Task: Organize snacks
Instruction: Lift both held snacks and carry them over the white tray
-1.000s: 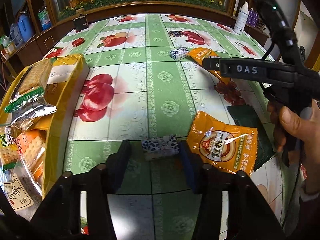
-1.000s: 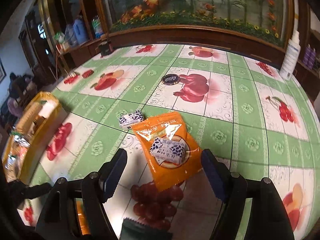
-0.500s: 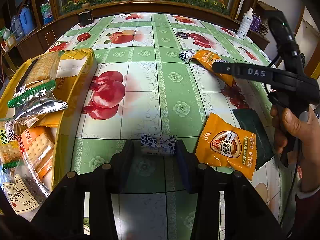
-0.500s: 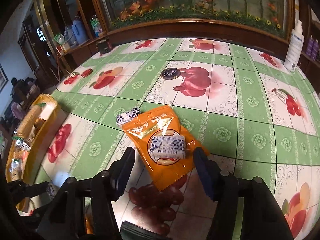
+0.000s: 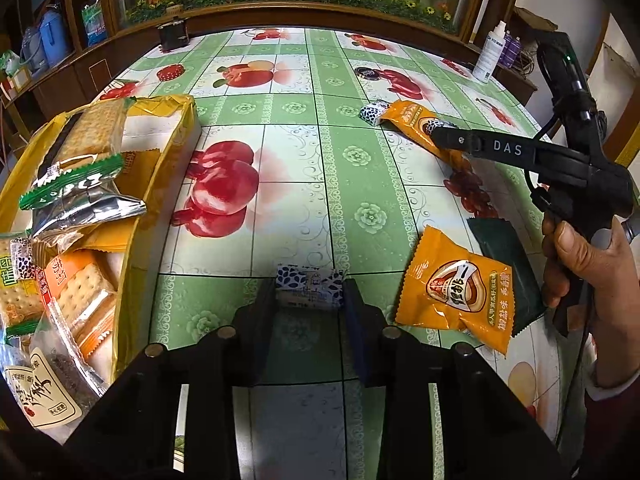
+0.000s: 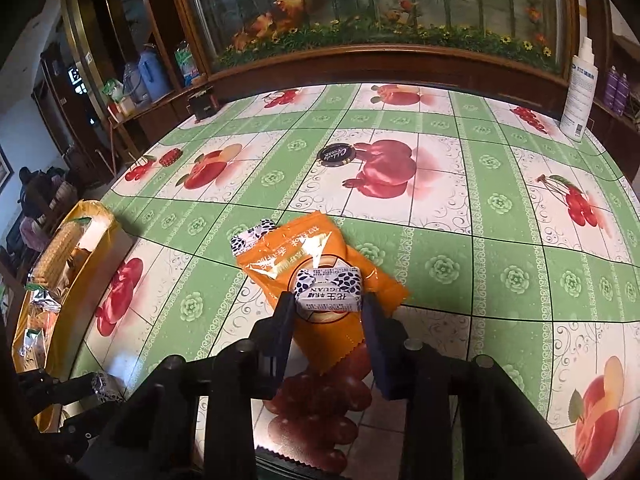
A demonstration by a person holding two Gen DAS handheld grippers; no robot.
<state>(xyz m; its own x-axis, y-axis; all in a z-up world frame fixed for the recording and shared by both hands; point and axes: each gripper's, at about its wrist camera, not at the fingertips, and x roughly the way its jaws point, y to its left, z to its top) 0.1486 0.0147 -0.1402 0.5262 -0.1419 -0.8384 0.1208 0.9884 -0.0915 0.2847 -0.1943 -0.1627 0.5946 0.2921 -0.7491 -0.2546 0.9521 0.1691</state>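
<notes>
The left gripper (image 5: 309, 295) pinches a small blue-and-white candy (image 5: 309, 286) between its fingertips, long axis crosswise from finger to finger. Beside it on the left, the yellow box (image 5: 160, 184) holds cracker packs and a silver-green packet — piled loosely. The right gripper (image 6: 329, 300) clamps a second candy (image 6: 329, 289), likewise crosswise, over an orange packet (image 6: 304, 252) lying on the tablecloth (image 6: 480, 208). A third candy (image 6: 252, 236) touches that packet's far corner.

Three blue-white candies on the table: (image 5: 309, 286), (image 5: 371, 112), (image 6: 329, 290). Two orange packets: (image 5: 454, 294), (image 6: 316, 280). One green packet (image 5: 506, 268). One yellow box (image 5: 160, 184).
</notes>
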